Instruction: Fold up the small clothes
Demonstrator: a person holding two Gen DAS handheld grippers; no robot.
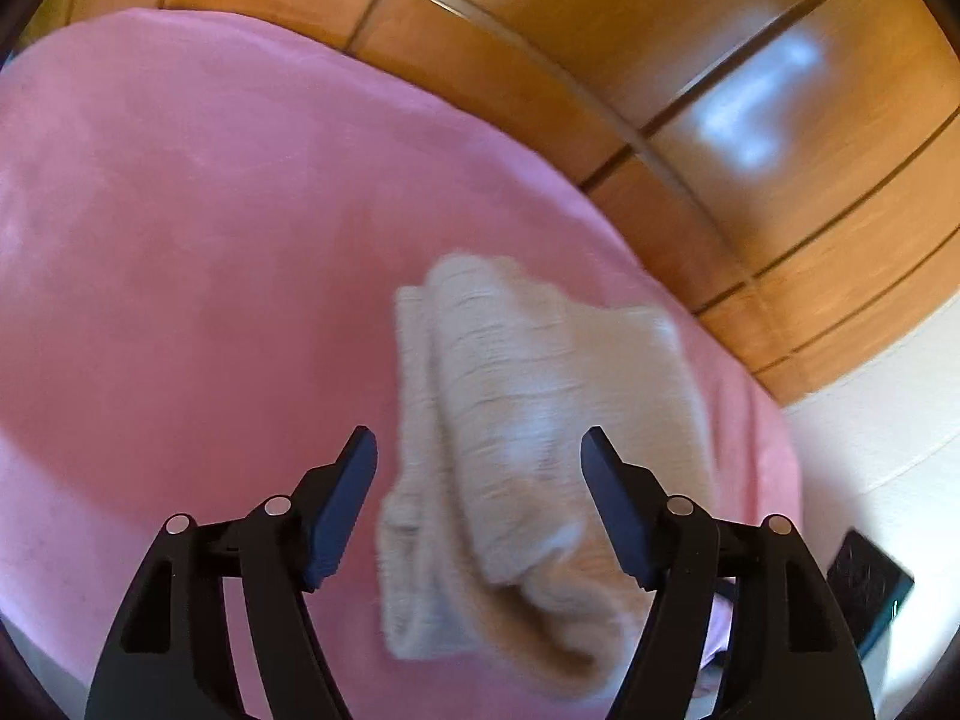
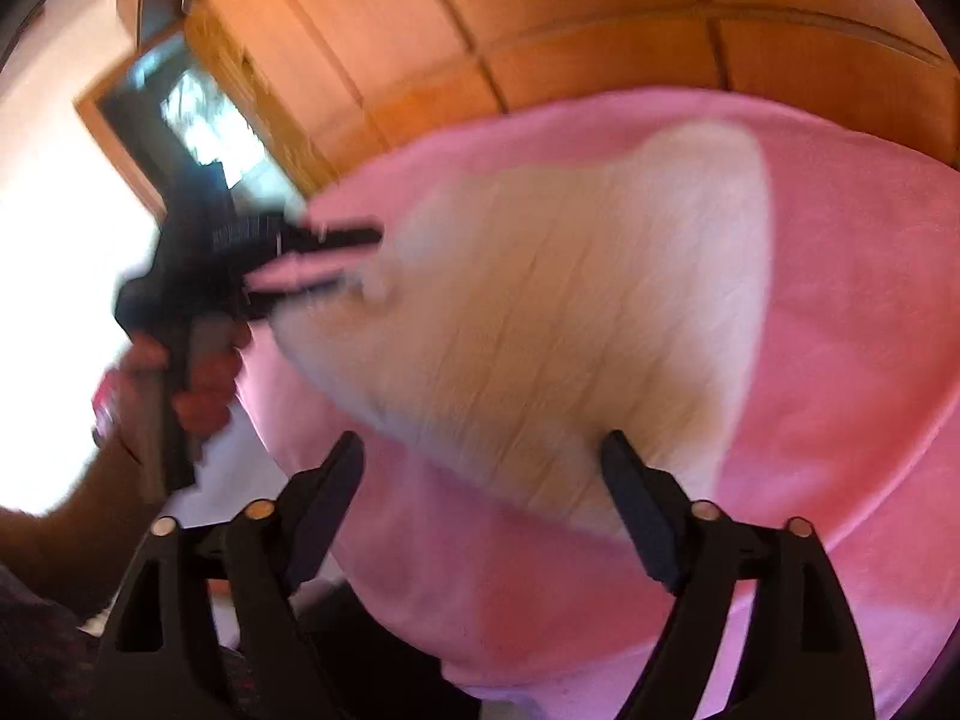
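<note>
Cream knit garment (image 1: 528, 432) lies on the pink blanket (image 1: 180, 240) directly ahead of the open, empty left gripper (image 1: 480, 450), long axis running away between its jaws, while the right gripper (image 2: 483, 456), also open, hovers at its near edge.

Probably a home bedroom, pink blanket (image 1: 210, 228) over a bed, wooden wardrobe panels (image 1: 750, 60) behind

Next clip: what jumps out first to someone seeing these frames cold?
A cream knit garment, loosely folded, lies on a pink blanket. Both claws are open over it: the left claw above its near end, the right claw at its edge. Orange wood panelling fills the background.
</note>
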